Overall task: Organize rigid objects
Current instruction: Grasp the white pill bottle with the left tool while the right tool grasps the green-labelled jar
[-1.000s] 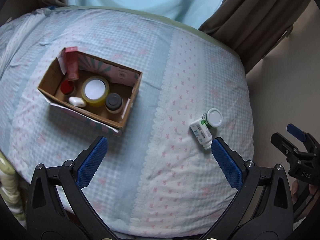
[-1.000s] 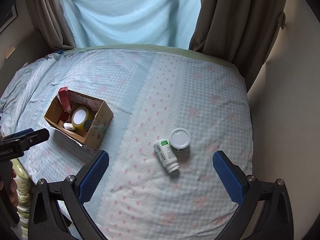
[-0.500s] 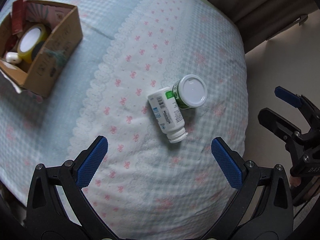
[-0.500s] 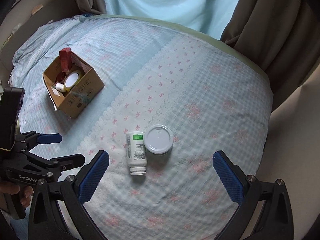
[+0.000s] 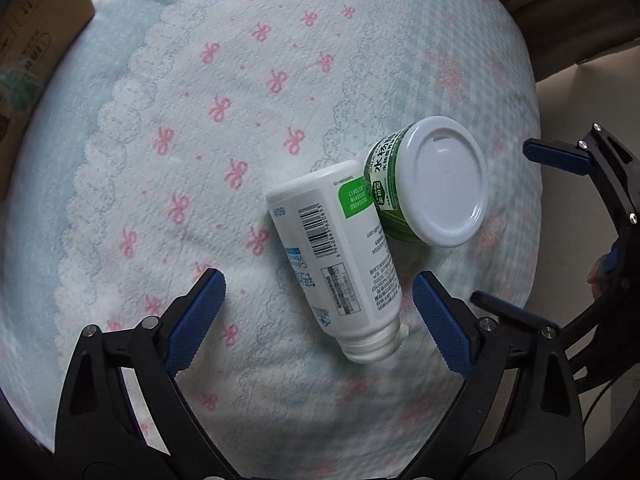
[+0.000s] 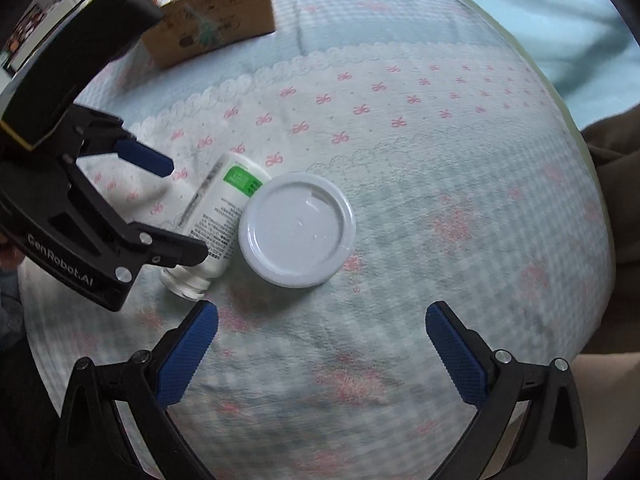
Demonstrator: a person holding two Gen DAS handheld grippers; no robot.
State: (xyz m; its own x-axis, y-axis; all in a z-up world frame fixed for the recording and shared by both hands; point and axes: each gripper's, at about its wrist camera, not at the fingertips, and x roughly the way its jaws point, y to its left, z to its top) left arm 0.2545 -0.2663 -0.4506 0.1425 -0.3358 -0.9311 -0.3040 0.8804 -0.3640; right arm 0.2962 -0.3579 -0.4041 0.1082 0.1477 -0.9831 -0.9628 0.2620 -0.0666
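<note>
The step in hand looks like a two-handed pickup: the left gripper (image 5: 316, 312) for the bottle (image 5: 340, 256), the right gripper (image 6: 320, 344) for the jar (image 6: 297, 229). Both items lie on the bed (image 5: 200, 120), touching each other, so each grip risks nudging the other item. To do it well, bring the left jaws down square across the bottle's middle, not its neck, and close only once both pads flank its sides. The bottle lies on its side and may roll on the soft cover, so a slow, straight descent is safest. The jar's white lid is wide; the right jaws should straddle it across its full width before they squeeze.

The left jaws stand apart and have just been closing a little, with nothing pressed between them. In the left wrist view the bottle's lower half lies between the two pads, nearer the right pad, its neck pointing toward the camera. The right jaws are wide apart and hold nothing; in the right wrist view the jar sits just beyond their tips, slightly toward the left pad. The box (image 6: 212, 20) waits well apart, at the far side of the bed.
</note>
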